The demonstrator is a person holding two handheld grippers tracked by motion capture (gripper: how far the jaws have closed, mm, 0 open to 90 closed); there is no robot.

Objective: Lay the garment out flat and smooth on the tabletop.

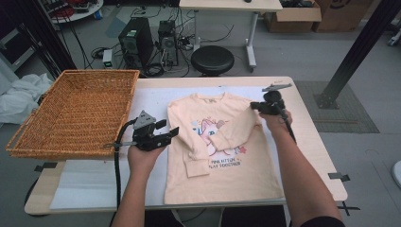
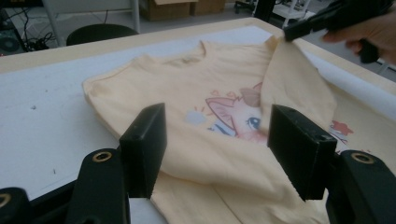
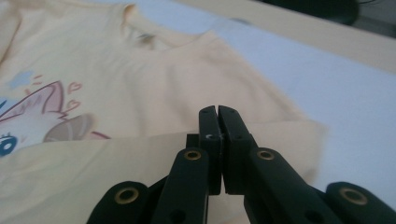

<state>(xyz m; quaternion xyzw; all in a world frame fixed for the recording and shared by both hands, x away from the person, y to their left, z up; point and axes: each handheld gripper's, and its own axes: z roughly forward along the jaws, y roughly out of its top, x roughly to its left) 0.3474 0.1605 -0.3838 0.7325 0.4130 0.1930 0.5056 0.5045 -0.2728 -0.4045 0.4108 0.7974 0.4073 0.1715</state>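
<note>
On the table (image 1: 312, 142), right gripper (image 1: 257, 107) jaws pinch the shirt (image 1: 227, 156) sleeve; left gripper (image 1: 166, 131) jaws gape.

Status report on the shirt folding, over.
Left gripper open, beside the shirt. Right gripper shut on the right sleeve, folded across the chest. Nothing in the way; basket off left.

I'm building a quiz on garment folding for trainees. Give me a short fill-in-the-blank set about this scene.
1. The peach shirt lies flat with its printed side facing ____.
2. The right gripper is ____ on the shirt's folded-over sleeve.
3. The left gripper, at the shirt's edge, has its jaws ____.
4. The wicker basket sits on the ____ side of the table in the high view.

Missing words: up; shut; open; left
</note>
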